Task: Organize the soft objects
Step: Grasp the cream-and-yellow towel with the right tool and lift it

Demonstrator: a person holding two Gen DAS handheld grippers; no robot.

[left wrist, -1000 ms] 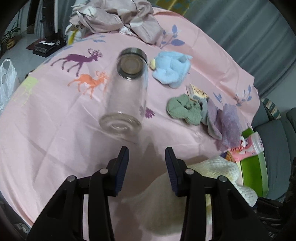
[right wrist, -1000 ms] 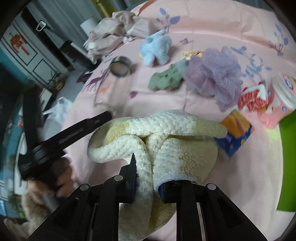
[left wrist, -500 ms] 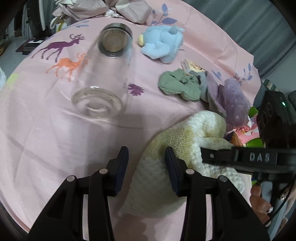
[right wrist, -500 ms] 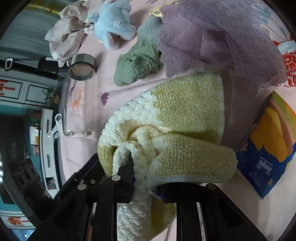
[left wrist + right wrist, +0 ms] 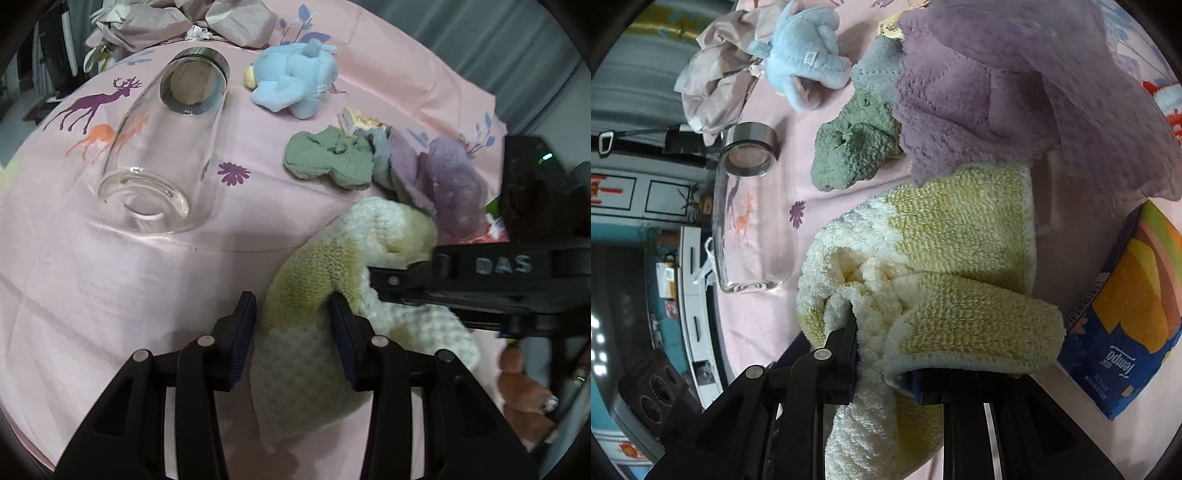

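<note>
Surface [image 5: 74, 266]: covered by pink cloth printed with deer, flowers and leaves. Grey curtain [image 5: 498, 40]: hangs behind the far edge. Teal wall [image 5: 613, 236]: white panelled cabinet [image 5: 639, 194] against it. Potted plant [image 5: 692, 199]: beside the cabinet. Dark speaker unit [image 5: 646, 391]: low in the right wrist view.

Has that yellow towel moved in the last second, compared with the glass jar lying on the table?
Yes. In the left wrist view the yellow towel has come between the left gripper fingers, nearer the glass jar, carried by the right gripper.
</note>
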